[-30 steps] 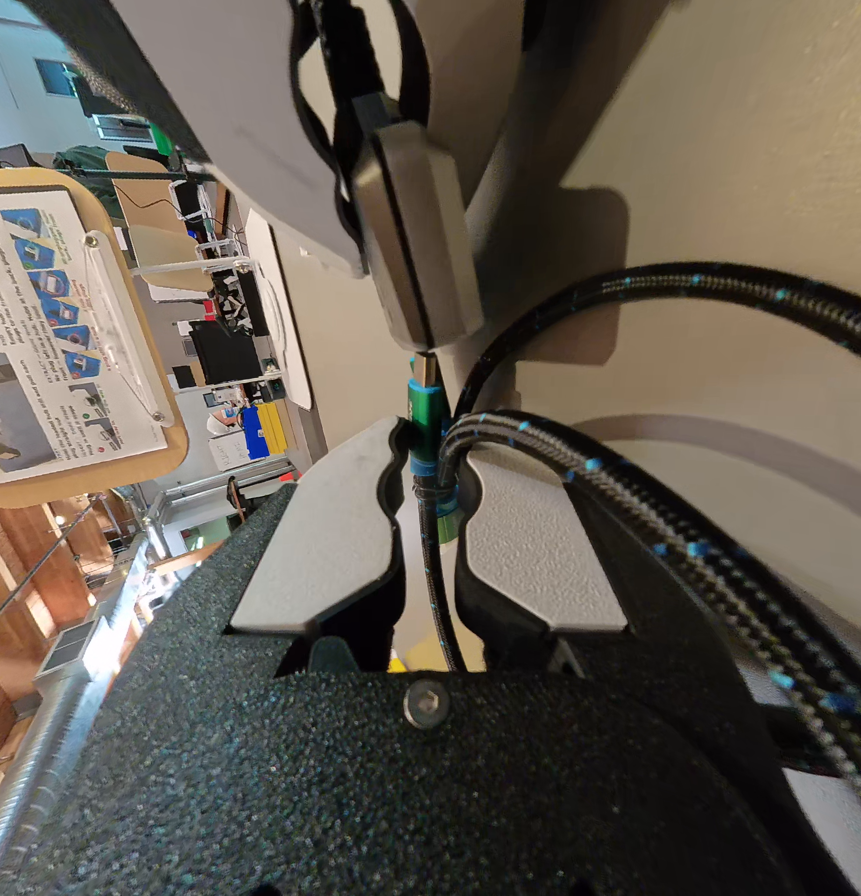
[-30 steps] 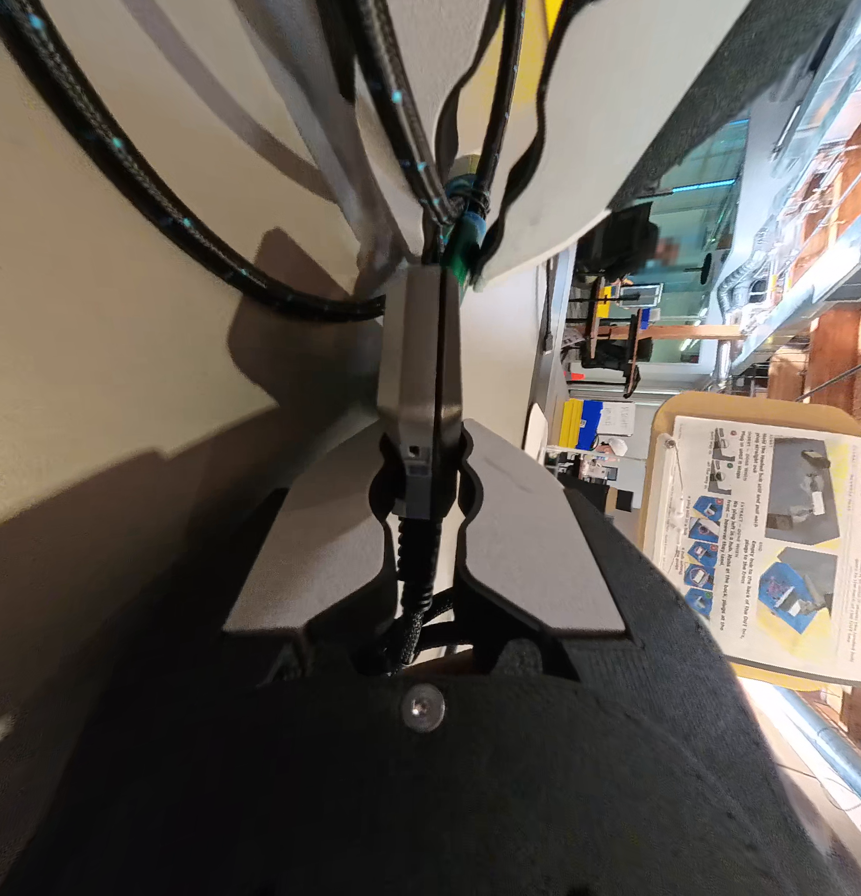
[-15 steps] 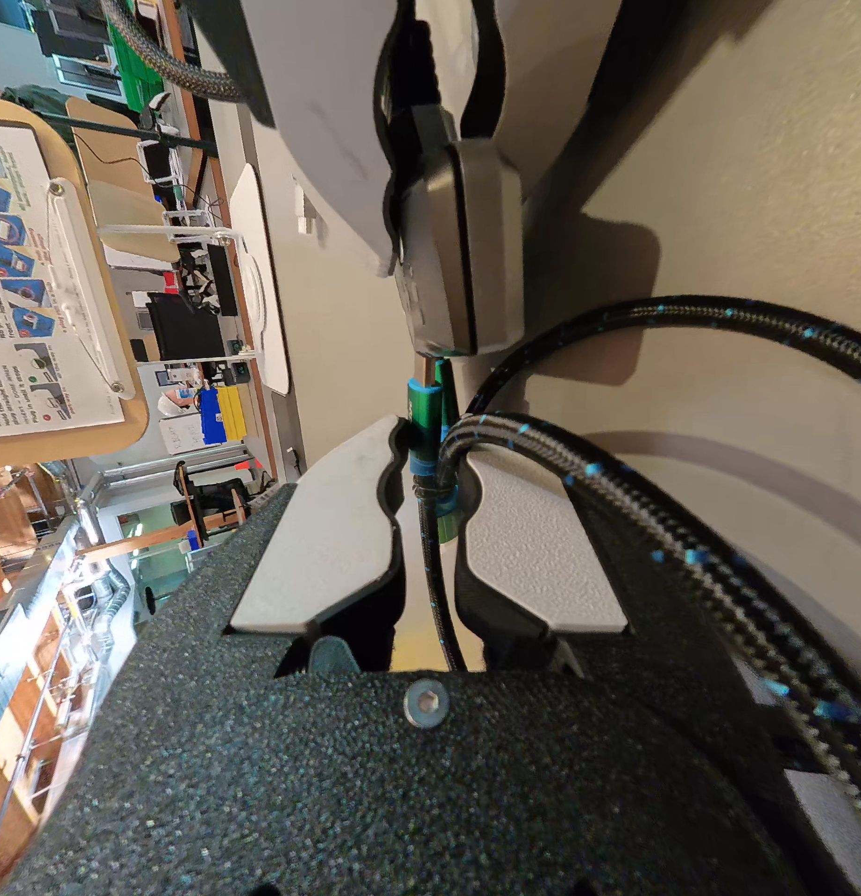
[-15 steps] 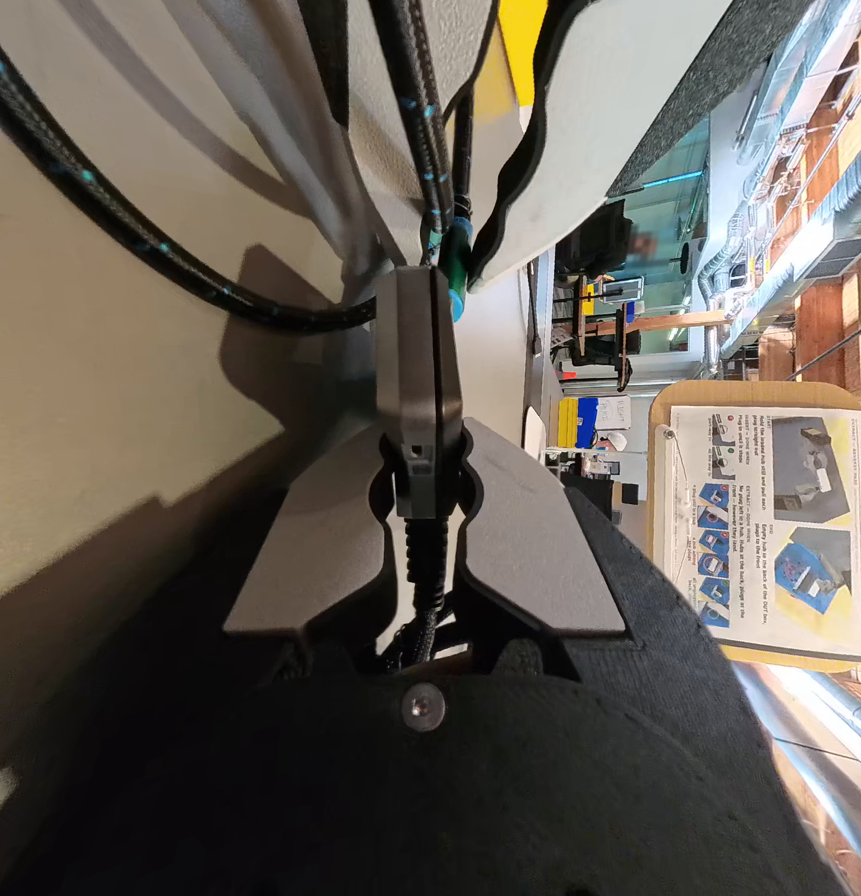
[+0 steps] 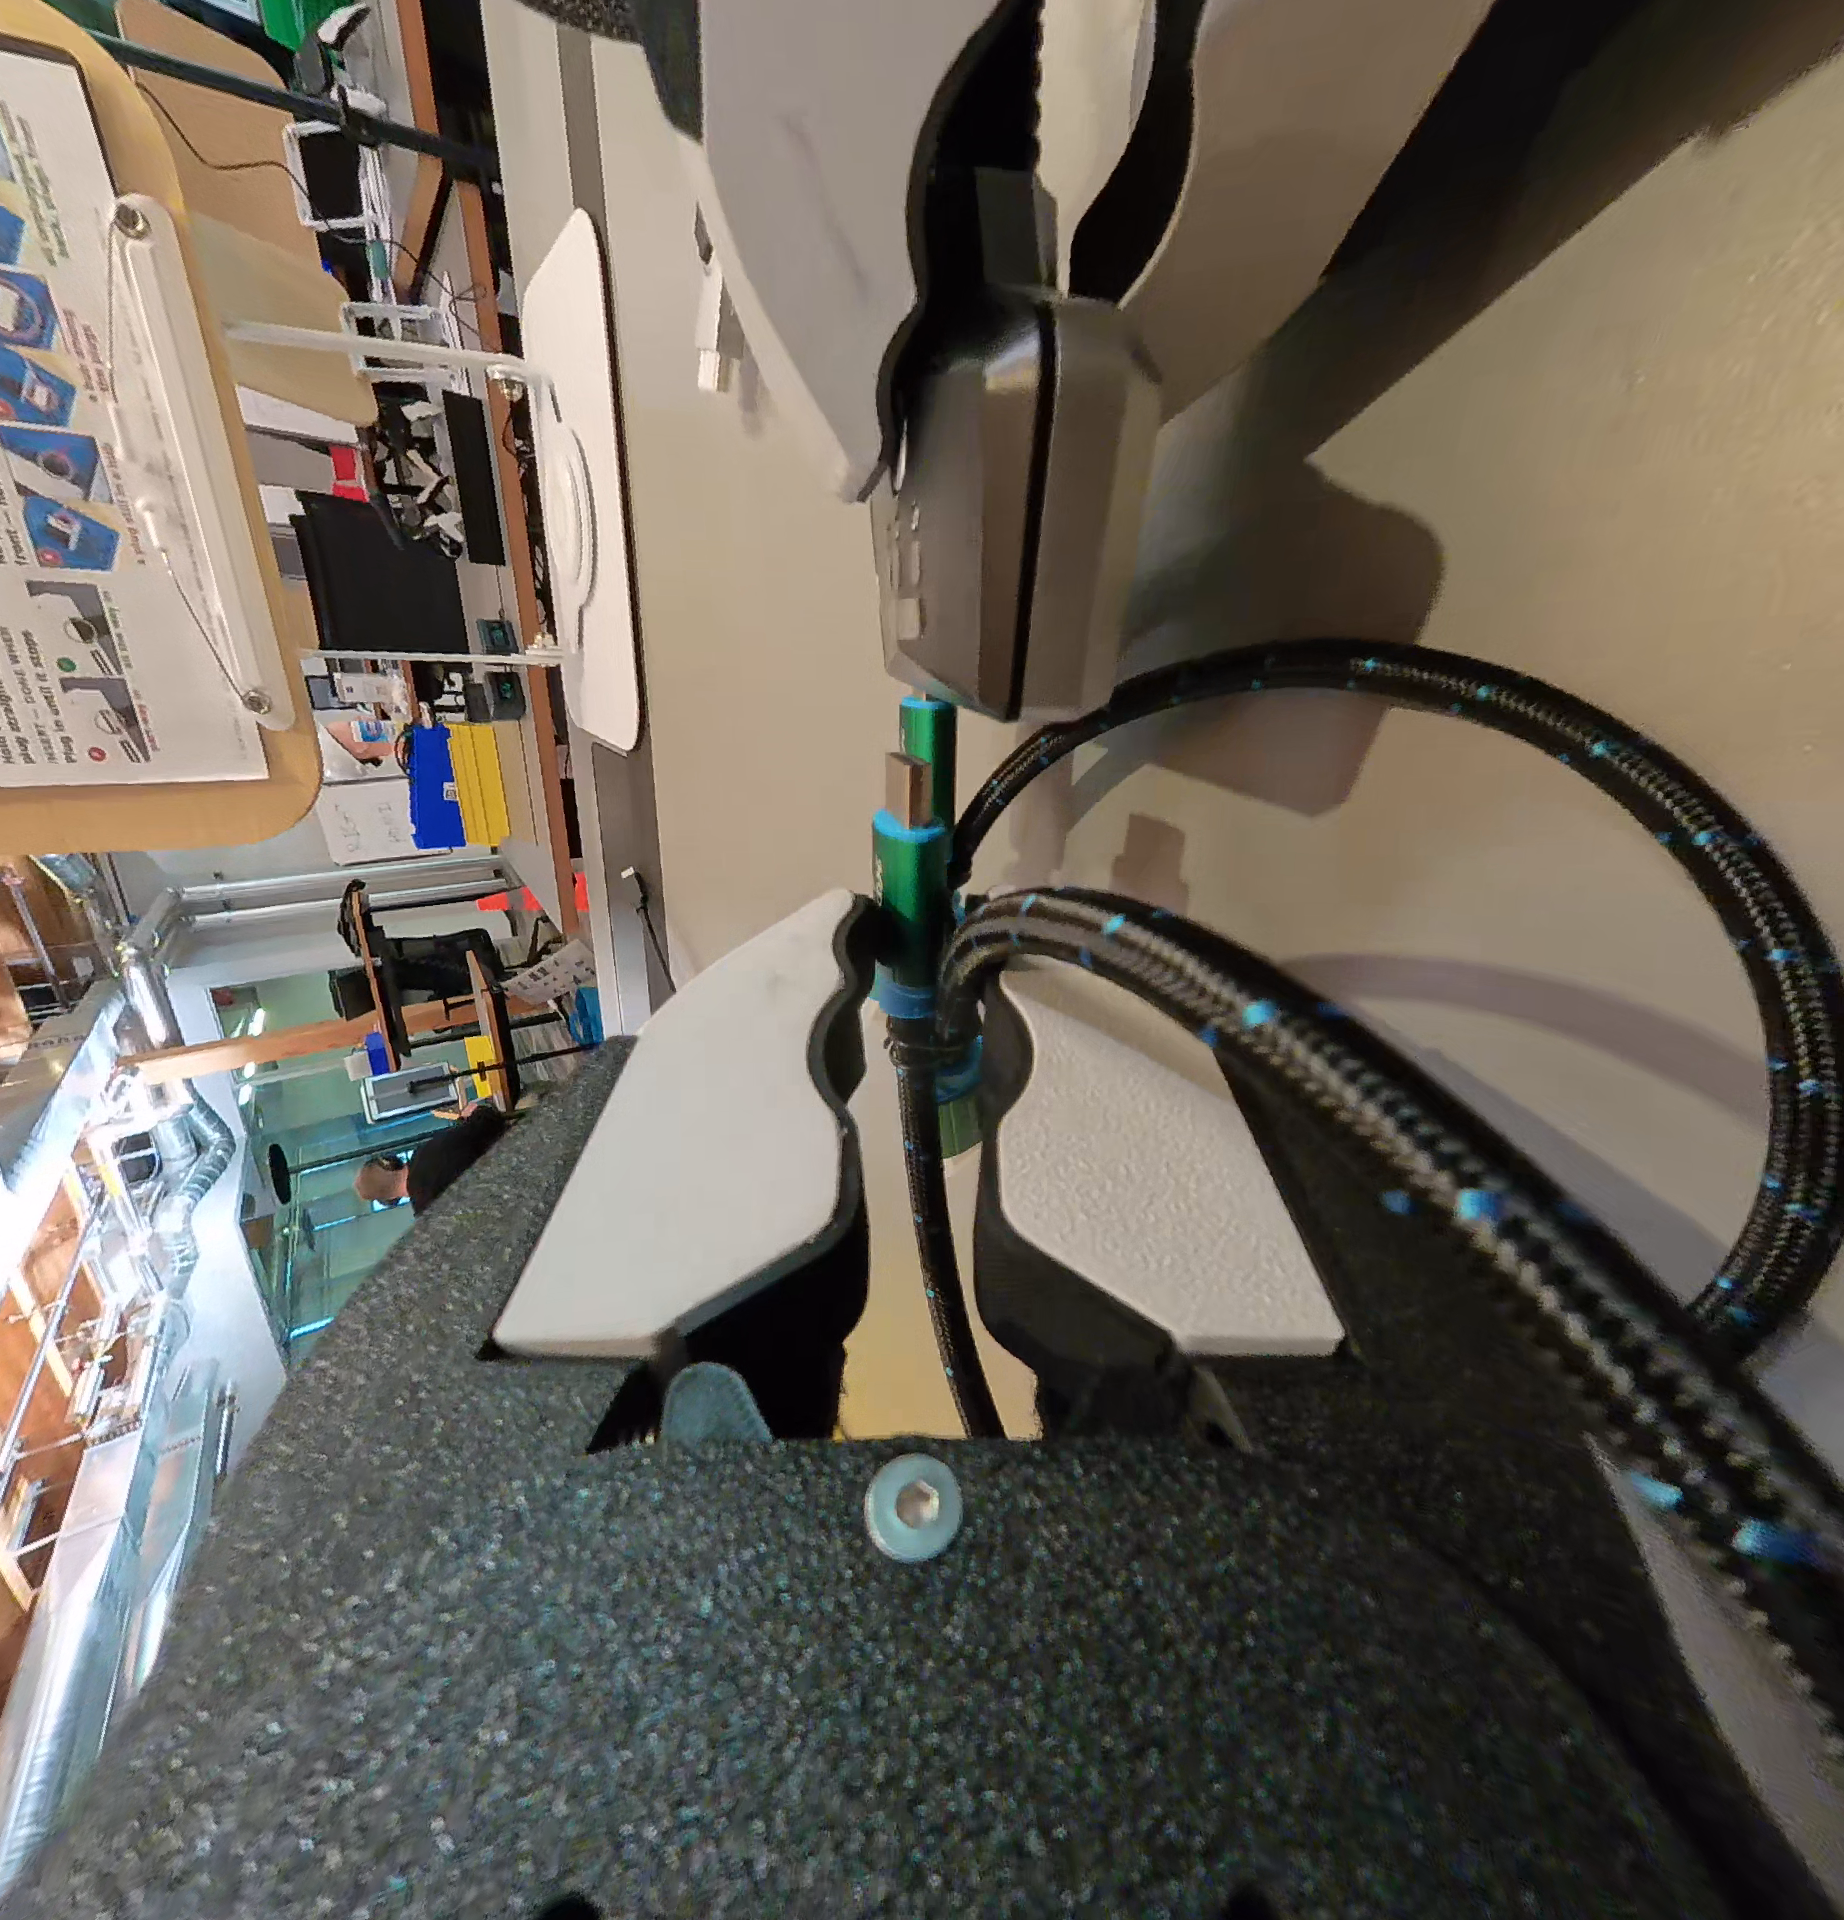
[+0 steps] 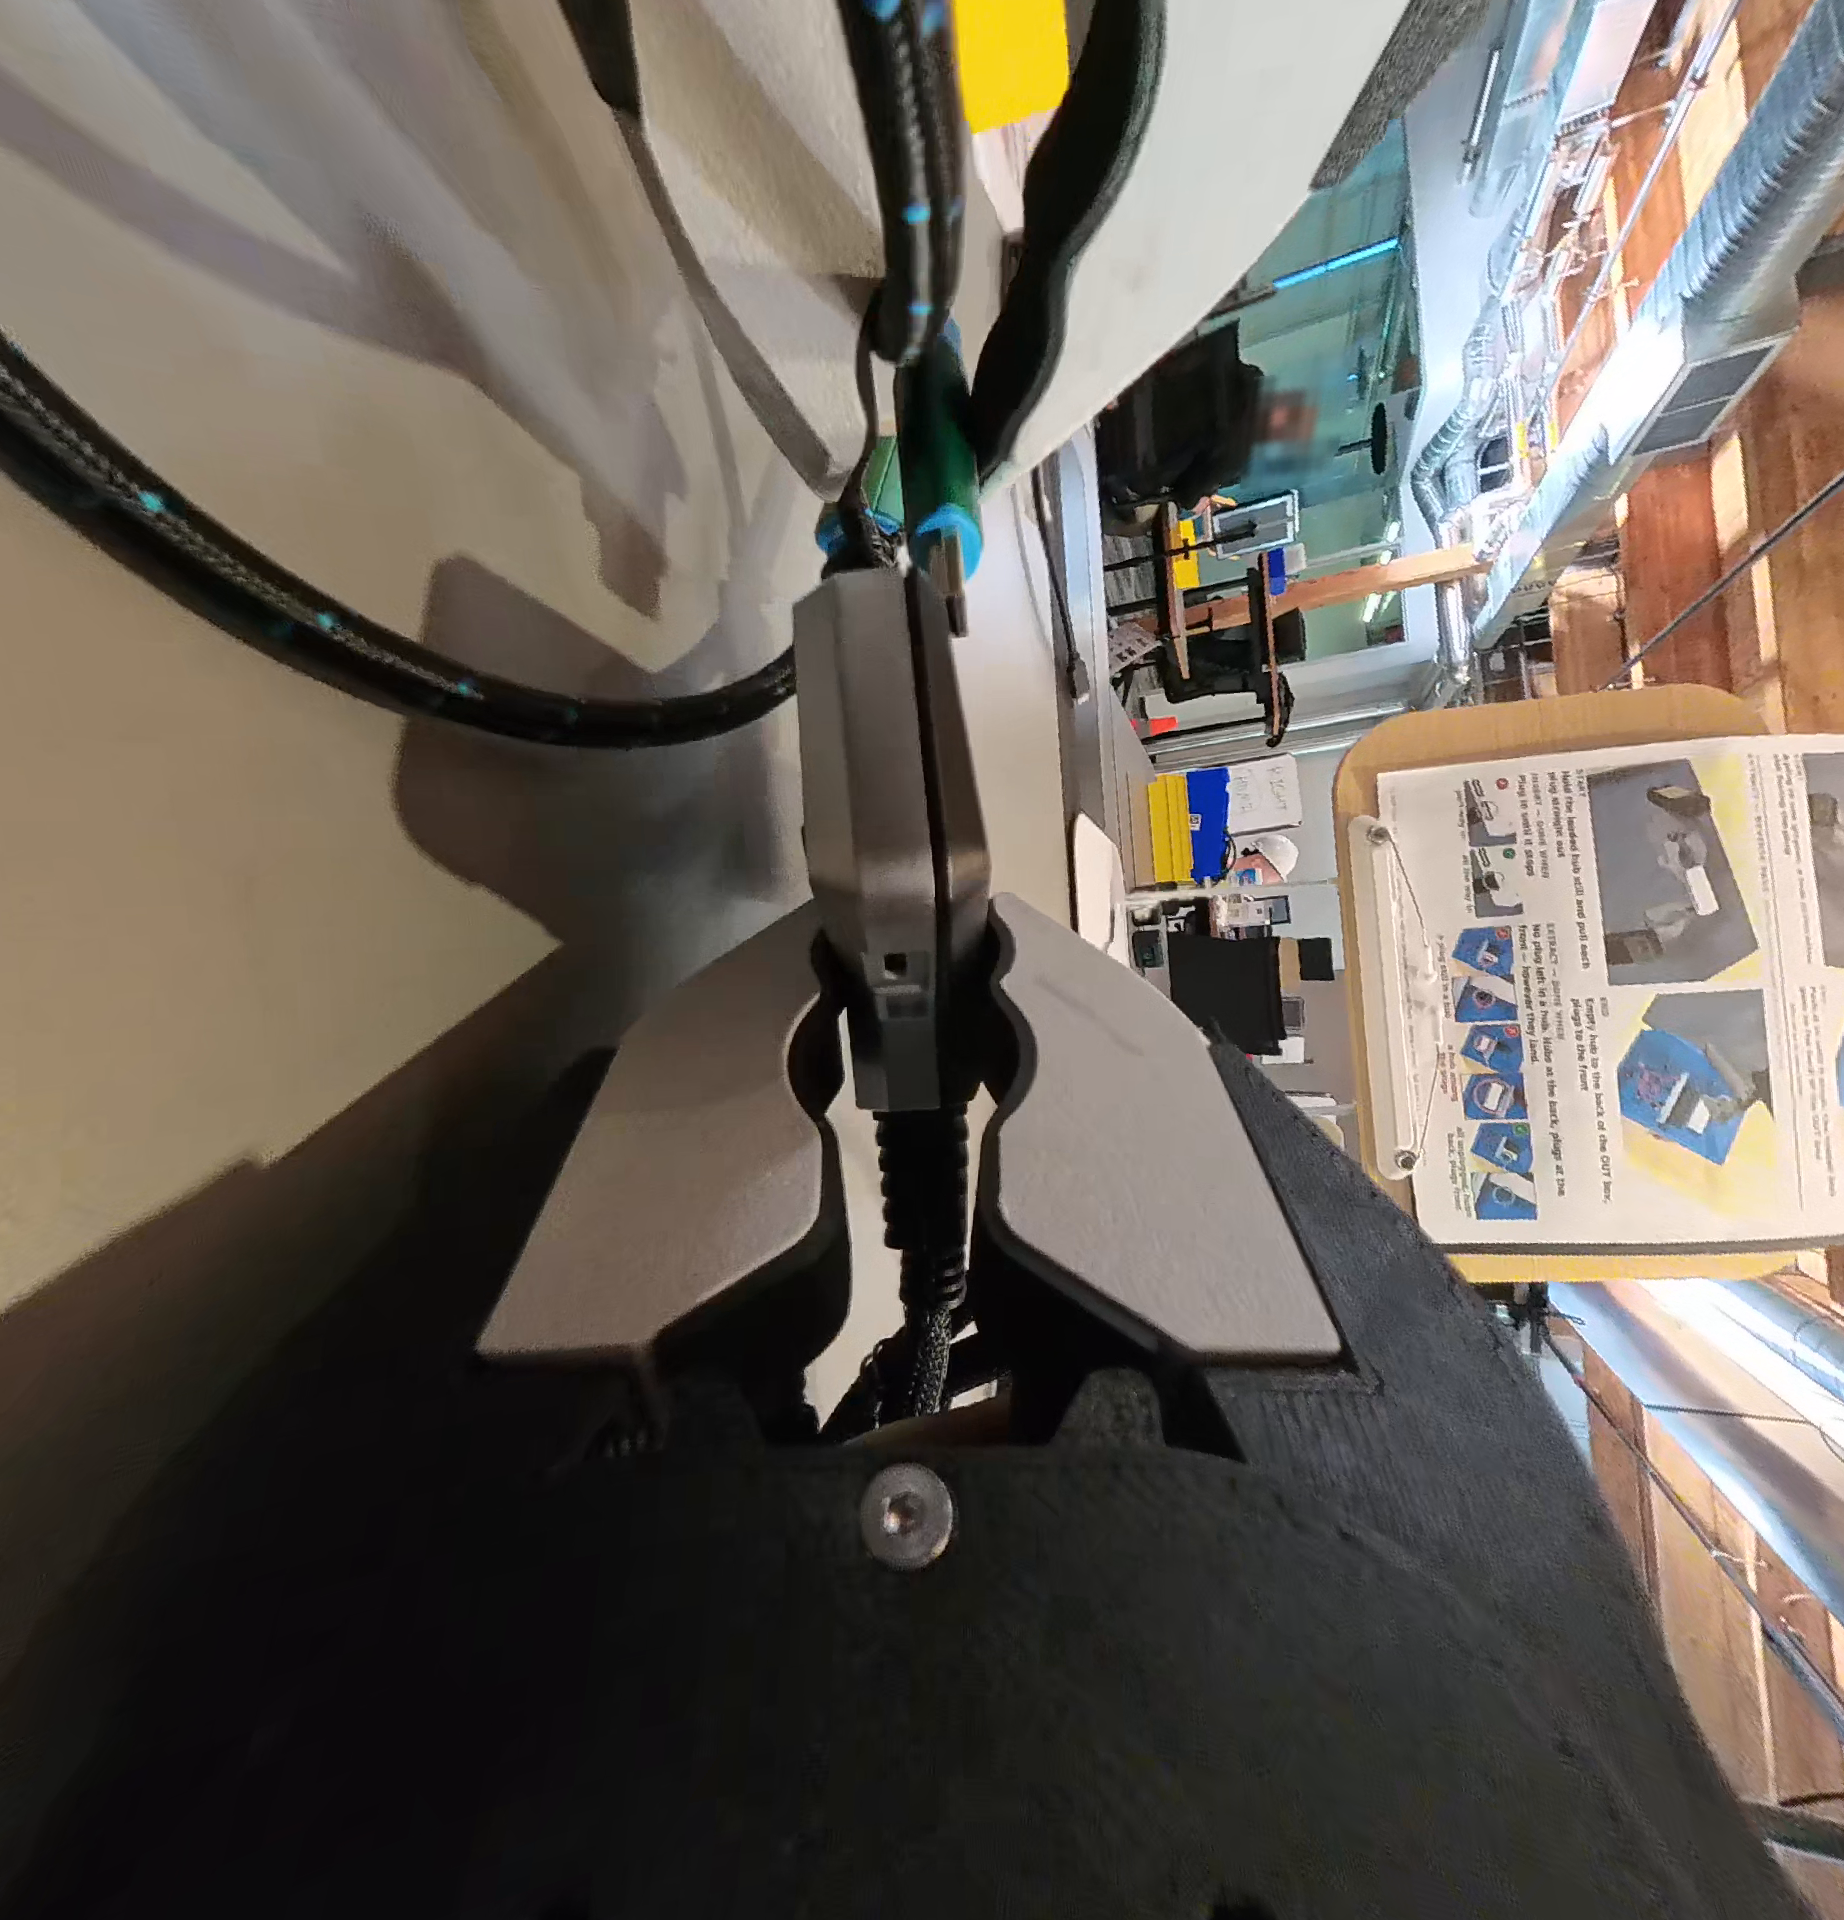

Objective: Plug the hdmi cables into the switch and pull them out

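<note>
Left wrist view first: the left gripper (image 5: 923,966) is clamped on a green plug (image 5: 905,883) at the end of a black braided cable (image 5: 1520,1174), its pads pressed against the plug body together with a bundled loop of that cable, so the metal tip points straight ahead at the grey hub (image 5: 1001,520) held opposite. The tip stands just short of the hub's lower edge, apart from it — a second green plug (image 5: 926,727) sits behind, apparently seated in the hub. Which port faces the free tip is hard to tell; the hub's edge is blurred. Right wrist view next: the right gripper (image 6: 913,997) grips the grey hub (image 6: 887,790) by its cable end, both pads tight on its flanks, holding it edge-on and steady so its far end meets the plug. Beyond it the green plug (image 6: 939,468) shows in the other gripper's fingers, slightly to one side of the hub's end. The hub's own cord (image 6: 923,1226) runs back between the fingers and out of sight. A beige table (image 6: 222,935) lies alongside; an instruction sheet (image 6: 1624,987) on a wooden board stands farther off.
</note>
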The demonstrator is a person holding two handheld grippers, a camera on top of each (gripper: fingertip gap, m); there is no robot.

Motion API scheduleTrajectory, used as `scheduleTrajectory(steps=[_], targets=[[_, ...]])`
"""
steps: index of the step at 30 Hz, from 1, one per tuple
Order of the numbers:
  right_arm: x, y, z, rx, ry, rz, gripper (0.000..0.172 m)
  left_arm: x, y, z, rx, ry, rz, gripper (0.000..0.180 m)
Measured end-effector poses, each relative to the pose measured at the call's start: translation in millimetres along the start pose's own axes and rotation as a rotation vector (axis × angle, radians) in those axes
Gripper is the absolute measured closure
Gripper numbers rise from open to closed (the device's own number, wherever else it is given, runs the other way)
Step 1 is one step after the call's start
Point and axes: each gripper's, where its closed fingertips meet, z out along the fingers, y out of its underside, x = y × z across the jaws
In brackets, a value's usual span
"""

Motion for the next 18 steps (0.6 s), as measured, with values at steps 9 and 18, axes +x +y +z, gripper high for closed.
scheduleTrajectory(steps=[9, 18], targets=[[6.5, 2.3, 0.3, -0.010, 0.039, 0.025, 0.149, -2.9, -3.2, -5.7, 0.039, 0.007, -0.023, 0.162], [10.8, 6.0, 1.8, -0.032, 0.066, 0.032, 0.150, -15.3, -17.7, -21.7, 0.165, -0.022, -0.072, 0.164]])
